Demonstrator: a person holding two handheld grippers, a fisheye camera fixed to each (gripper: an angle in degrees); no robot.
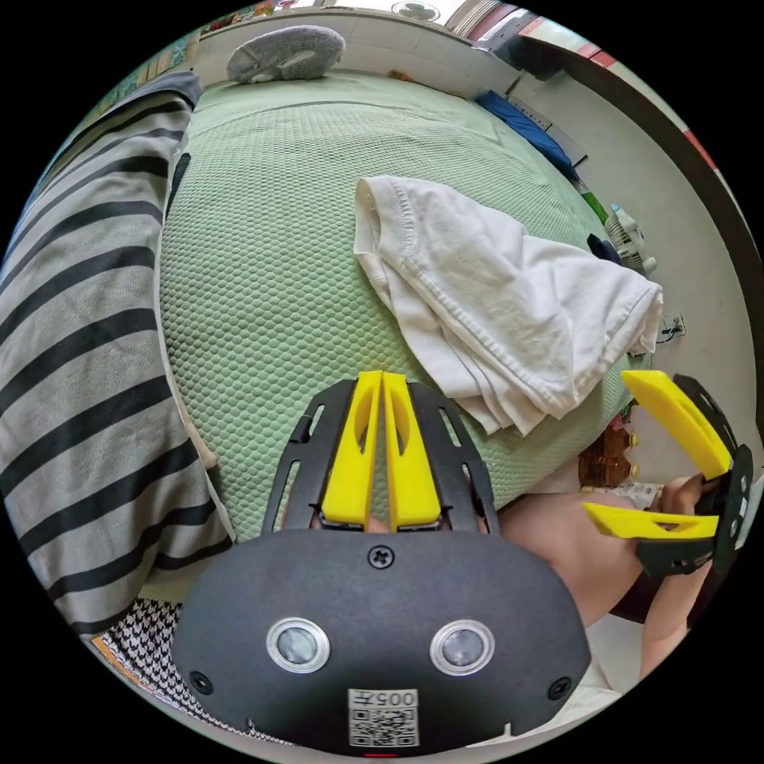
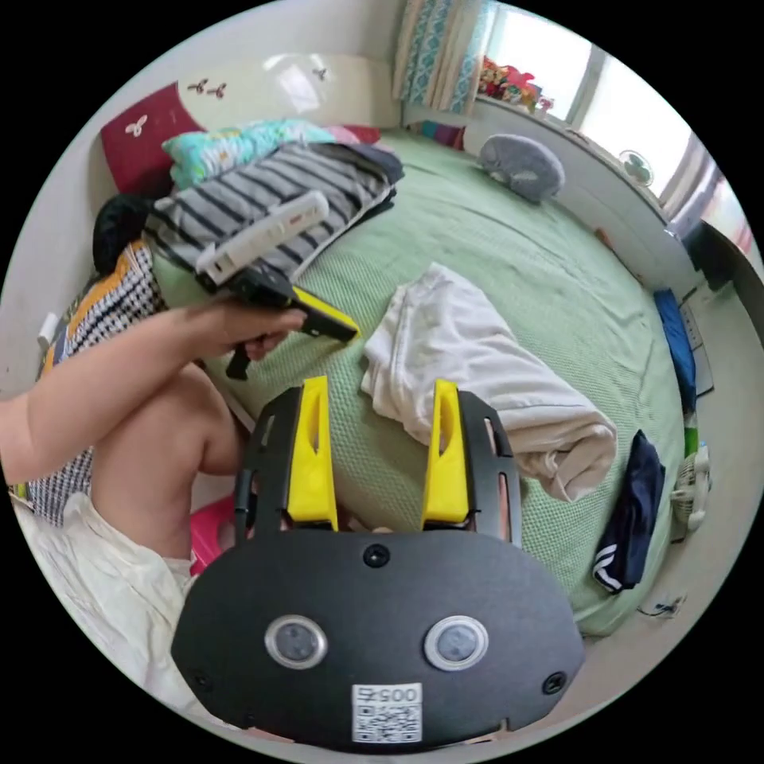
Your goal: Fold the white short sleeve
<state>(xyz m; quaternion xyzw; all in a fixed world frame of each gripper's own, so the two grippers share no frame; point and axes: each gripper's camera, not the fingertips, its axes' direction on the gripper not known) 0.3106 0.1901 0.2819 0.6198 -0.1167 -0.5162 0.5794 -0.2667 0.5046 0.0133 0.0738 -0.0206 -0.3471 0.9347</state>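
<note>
White shirt (image 1: 493,310) lying bunched and half folded on the green bedspread (image 1: 270,263), nearer the bed's side edge than its middle, one sleeve hem turned up toward the far end. Left gripper (image 1: 382,382) hovering above bare bedspread just beside the shirt, jaws pressed together, holding nothing. Right gripper (image 2: 378,390) held over the near edge of the bed, jaws spread wide, empty, the shirt's near corner showing between and beyond them. Wide bare bedspread beyond the shirt, up to a grey cushion (image 2: 521,165) by the window ledge. Striped blanket (image 1: 79,334) piled along the bed's other side, well apart from the shirt. Dark blue garment (image 2: 633,509) draped over the bed edge near the shirt's rolled end.
</note>
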